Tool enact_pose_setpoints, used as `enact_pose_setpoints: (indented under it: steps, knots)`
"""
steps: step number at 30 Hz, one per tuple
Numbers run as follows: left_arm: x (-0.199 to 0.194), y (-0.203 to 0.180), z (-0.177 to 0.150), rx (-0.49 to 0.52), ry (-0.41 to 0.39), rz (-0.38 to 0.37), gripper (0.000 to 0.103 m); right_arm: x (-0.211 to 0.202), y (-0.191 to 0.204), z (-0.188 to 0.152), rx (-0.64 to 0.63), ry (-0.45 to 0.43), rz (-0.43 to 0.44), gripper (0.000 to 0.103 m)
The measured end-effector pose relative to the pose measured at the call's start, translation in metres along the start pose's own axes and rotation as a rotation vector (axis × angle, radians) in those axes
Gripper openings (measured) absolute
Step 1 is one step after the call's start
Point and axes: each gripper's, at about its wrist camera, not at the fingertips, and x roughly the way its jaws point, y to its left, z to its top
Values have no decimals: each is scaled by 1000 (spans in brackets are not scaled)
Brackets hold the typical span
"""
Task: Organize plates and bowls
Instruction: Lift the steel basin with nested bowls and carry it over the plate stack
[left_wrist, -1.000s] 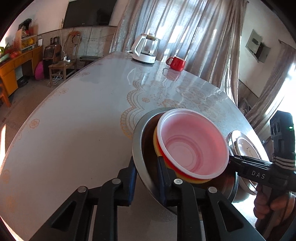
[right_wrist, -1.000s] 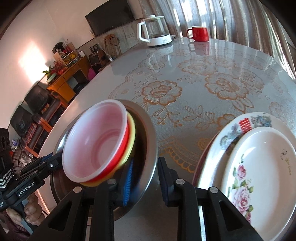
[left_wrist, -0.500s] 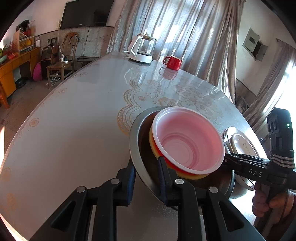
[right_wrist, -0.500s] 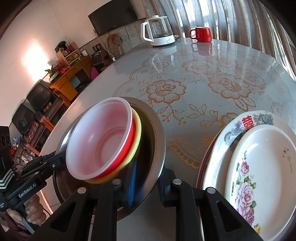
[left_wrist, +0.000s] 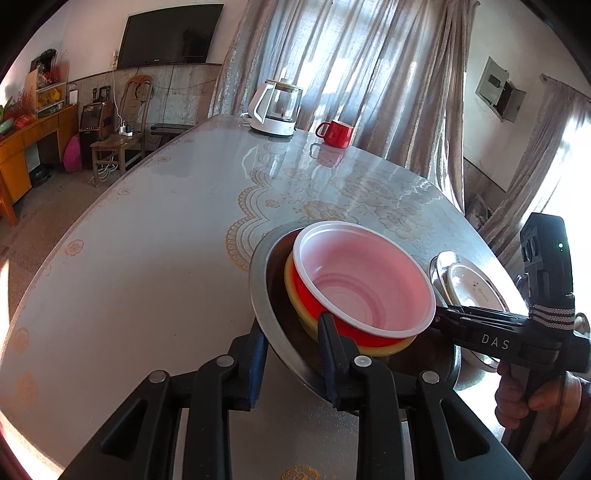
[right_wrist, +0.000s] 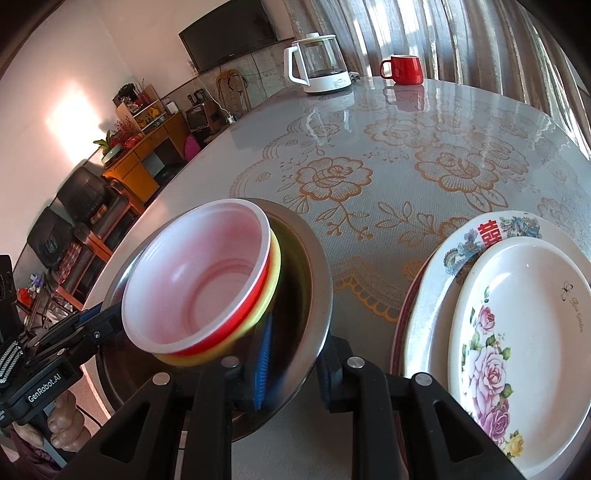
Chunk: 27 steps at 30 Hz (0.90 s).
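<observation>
Evidently the steel basin (left_wrist: 260, 291) — red bowl (left_wrist: 364, 280) nested inside — is clamped by its rim between the fingers of both the left gripper (left_wrist: 291, 354) and right gripper (right_wrist: 291, 369), so a level, matched carry beside the plates (right_wrist: 517, 332) is called for.

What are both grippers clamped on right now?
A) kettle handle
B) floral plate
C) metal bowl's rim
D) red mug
C: the left gripper and the right gripper each straddle the rim of the metal bowl holding the stacked plastic bowls.
</observation>
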Motion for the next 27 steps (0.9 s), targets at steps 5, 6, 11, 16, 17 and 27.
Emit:
enact_pose_setpoints:
  steps: [5, 6, 11, 16, 17, 27]
  knots:
    - [-7, -4, 0, 14, -20, -1, 27, -5, 0, -1, -6, -15, 8, 22]
    - [-9, -5, 0, 16, -23, -2, 27, -6, -1, 0, -8, -20, 9, 22]
    - [-15, -11, 2, 26, -37, -7, 28, -12, -3, -1, -4, -35, 13, 22]
    - [-20, -16, 3, 38, -50, -10, 28, -19, -6, -2, -2, -52, 18, 22]
    - [-21, -17, 3, 40, -52, -10, 28, -21, -6, -3, -2, -57, 18, 22]
    - [-28, -34, 7, 81, -72, -20, 29, -39, -14, -6, 13, -97, 20, 22]
